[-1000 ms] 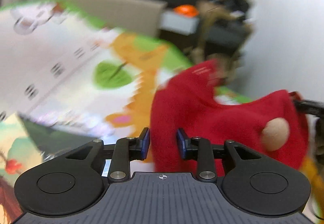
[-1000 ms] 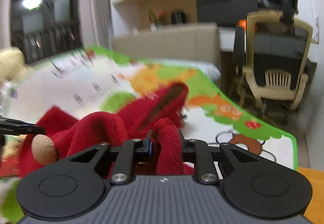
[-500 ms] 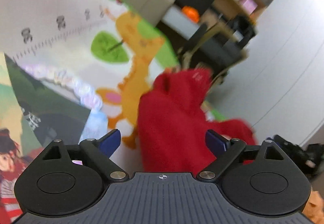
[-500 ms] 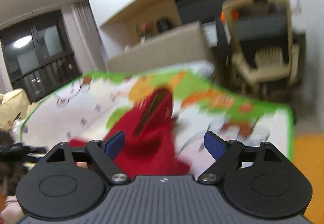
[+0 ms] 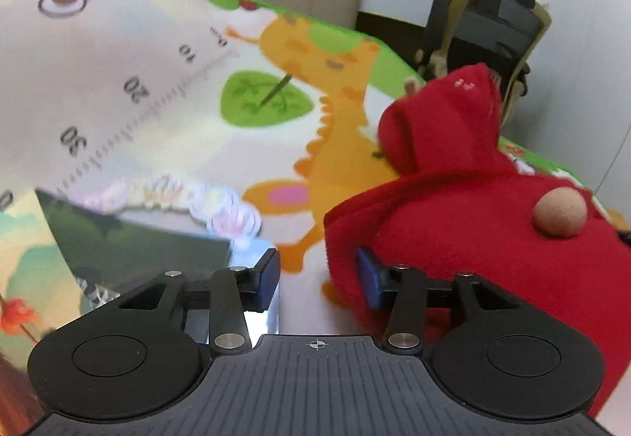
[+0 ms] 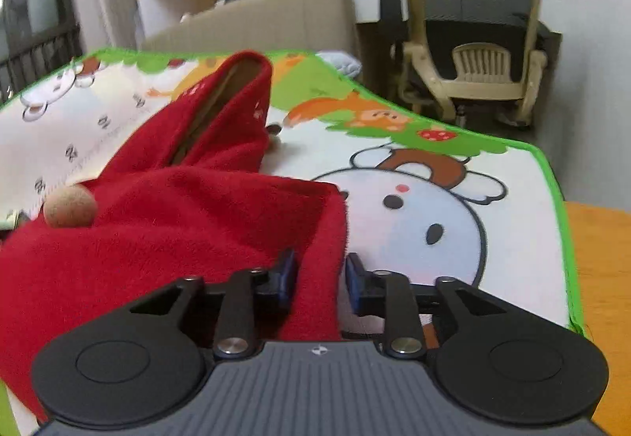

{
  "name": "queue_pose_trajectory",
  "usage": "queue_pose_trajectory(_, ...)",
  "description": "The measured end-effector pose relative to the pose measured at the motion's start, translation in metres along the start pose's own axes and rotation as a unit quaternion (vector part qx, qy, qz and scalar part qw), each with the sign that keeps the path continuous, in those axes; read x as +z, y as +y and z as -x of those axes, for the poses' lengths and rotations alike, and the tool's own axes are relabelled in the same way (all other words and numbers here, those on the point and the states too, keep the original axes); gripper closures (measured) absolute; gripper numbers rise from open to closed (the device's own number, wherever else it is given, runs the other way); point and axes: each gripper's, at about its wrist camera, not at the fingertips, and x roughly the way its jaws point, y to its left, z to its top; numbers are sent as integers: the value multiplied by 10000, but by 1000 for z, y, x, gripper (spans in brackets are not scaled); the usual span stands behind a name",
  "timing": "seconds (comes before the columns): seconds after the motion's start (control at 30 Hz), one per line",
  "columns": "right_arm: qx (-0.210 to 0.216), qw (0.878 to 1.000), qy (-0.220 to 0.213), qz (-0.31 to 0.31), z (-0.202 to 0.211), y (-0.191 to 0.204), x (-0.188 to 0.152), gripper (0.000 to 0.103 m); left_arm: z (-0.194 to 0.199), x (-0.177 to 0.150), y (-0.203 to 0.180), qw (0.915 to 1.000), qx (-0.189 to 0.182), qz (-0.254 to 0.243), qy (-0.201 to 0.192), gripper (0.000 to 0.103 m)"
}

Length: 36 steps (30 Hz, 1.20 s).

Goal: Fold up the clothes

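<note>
The red fleece garment (image 6: 169, 223) lies bunched on the cartoon play mat (image 6: 414, 207), its hood (image 5: 445, 120) standing up at the far end and a tan pompom (image 5: 560, 213) sitting on the near panel.

The right tongs (image 6: 318, 276) stand partly parted, with the garment's right edge running between the blue pads (image 6: 286, 274). Whether the pads already press the fleece cannot be told; a gap shows on the right side.

The left tongs (image 5: 317, 274) are also partly parted. Their right pad touches the garment's near-left corner, while the left pad is over a glossy picture book (image 5: 130, 239) lying beside it on the mat.

Judging by this, each hand is lined up at one near corner, which would fit either taking hold for a fold or letting go after one.

If a grasp is intended, it would go best with each pair of tongs closing on the hem only, and deep enough that the thick fleece does not slip out. The left tongs would need to shift right so the corner sits squarely between the pads, clear of the book. Any lift should be level on both sides, keeping the pompom from rolling under and the hood from dragging sideways.
</note>
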Motion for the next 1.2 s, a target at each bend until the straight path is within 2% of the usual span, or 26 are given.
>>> queue_pose_trajectory(0.07,-151,9998,66,68,-1,-2,-4,66,10,6,3,9998,-9,173,-118,52)
queue_pose_trajectory(0.13,-300,9994,130,135,-2,-4,-9,57,27,16,9,9983,-114,469,-324,47)
queue_pose_trajectory(0.2,-65,9998,49,-176,5,-13,-7,49,48,20,23,9916,-504,1080,-510,27)
queue_pose_trajectory(0.27,316,9975,28,-629,13,-22,-7,37,56,13,31,9805,-1103,1577,-401,15)
queue_pose_trajectory(0.3,481,9953,85,-836,16,-25,-15,36,57,5,31,9757,-1390,1672,-257,12)
queue_pose_trajectory(0.33,644,9924,143,-1041,20,-29,-23,33,58,-6,29,9712,-1662,1703,-85,11)
queue_pose_trajectory(0.37,626,9910,150,-1173,22,-31,-33,29,57,-17,25,9682,-1876,1654,94,10)
queue_pose_trajectory(0.43,741,9865,120,-1456,28,-35,-51,22,55,-38,12,9670,-2081,1409,407,10)
queue_pose_trajectory(0.53,1174,9754,61,-1865,37,-39,-73,20,50,-56,-7,9673,-2217,1135,475,10)
queue_pose_trajectory(0.6,1545,9722,205,-1748,33,-28,-77,16,42,-57,-22,9702,-2201,955,355,10)
queue_pose_trajectory(0.63,1509,9769,284,-1484,29,-17,-78,11,38,-56,-31,9745,-2083,797,255,10)
queue_pose_trajectory(0.67,1349,9822,362,-1256,24,-8,-79,12,32,-56,-37,9786,-1937,673,170,10)
queue_pose_trajectory(0.7,1189,9866,438,-1030,20,1,-81,15,25,-56,-42,9816,-1794,644,141,15)
queue_pose_trajectory(0.77,1099,9882,416,-982,24,10,-79,39,18,-59,-45,9831,-1615,844,164,26)
queue_pose_trajectory(0.8,1055,9890,404,-957,27,14,-78,43,19,-62,-45,9831,-1565,946,122,36)
queue_pose_trajectory(0.87,957,9916,364,-791,41,22,-78,56,31,-65,-46,9840,-1501,955,81,47)
queue_pose_trajectory(0.9,981,9920,367,-708,50,25,-80,57,39,-67,-47,9846,-1483,922,84,51)
queue_pose_trajectory(0.97,1056,9922,419,-518,68,30,-86,59,60,-73,-46,9839,-1542,890,128,52)
queue_pose_trajectory(1.07,1235,9906,475,-342,110,32,-100,59,91,-94,-44,9790,-1846,831,251,52)
queue_pose_trajectory(1.13,1393,9887,490,-252,140,30,-111,59,111,-111,-43,9756,-2024,774,347,51)
queue_pose_trajectory(1.2,1371,9885,635,-67,158,31,-123,57,125,-125,-41,9756,-2031,711,432,46)
